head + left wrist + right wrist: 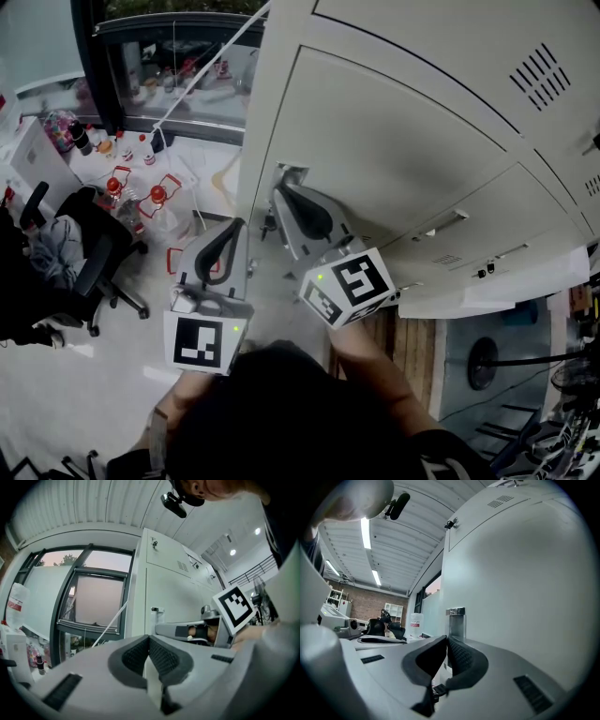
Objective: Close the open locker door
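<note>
The cream locker bank fills the upper right of the head view. My right gripper is shut and empty, its tips right at the small metal latch on the left edge of a large locker door. In the right gripper view the latch stands just beyond the closed tips, against the pale door face. That door looks flush or nearly flush with the cabinet. My left gripper is shut on nothing, held left of the lockers, off the door. The left gripper view shows the right gripper at the latch.
Lower on the bank, a white panel sticks out from the locker front. A window stands left of the lockers. On the floor are an office chair, red-capped bottles and a white cord.
</note>
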Tool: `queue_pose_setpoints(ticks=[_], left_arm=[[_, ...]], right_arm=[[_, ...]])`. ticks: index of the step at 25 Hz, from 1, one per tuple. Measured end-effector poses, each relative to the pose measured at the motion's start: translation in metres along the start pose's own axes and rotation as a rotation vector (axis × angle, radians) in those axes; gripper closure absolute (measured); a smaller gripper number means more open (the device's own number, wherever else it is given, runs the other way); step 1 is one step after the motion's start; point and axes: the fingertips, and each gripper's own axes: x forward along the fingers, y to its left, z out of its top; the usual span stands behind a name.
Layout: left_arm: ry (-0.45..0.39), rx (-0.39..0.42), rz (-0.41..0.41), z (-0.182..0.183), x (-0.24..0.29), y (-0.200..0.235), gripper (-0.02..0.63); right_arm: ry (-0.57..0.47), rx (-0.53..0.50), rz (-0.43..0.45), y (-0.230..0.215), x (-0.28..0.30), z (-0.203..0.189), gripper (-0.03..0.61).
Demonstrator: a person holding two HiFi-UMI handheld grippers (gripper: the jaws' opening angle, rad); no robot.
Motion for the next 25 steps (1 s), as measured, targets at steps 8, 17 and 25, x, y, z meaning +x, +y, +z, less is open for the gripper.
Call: queue_pose_setpoints(ticks=[8,17,25], left_arm=[[0.004,0.002,0.007,-0.002,0.003,0.004,0.612],[0.005,0.000,0.012,-0.002,0.005,0.004,0.612],[-0.009,0.005,0.037,0.004,-0.007,0.003,0.612]], right_arm=[[-0.004,0.005,-0.024,-0.006,0.004,-0.001,0.558],[-0.008,-0.007,-0.033,-0.006,0.006,0.000,0.560],[0.013,0.018,-0.063,-0.006,0.007,-0.002,0.558]])
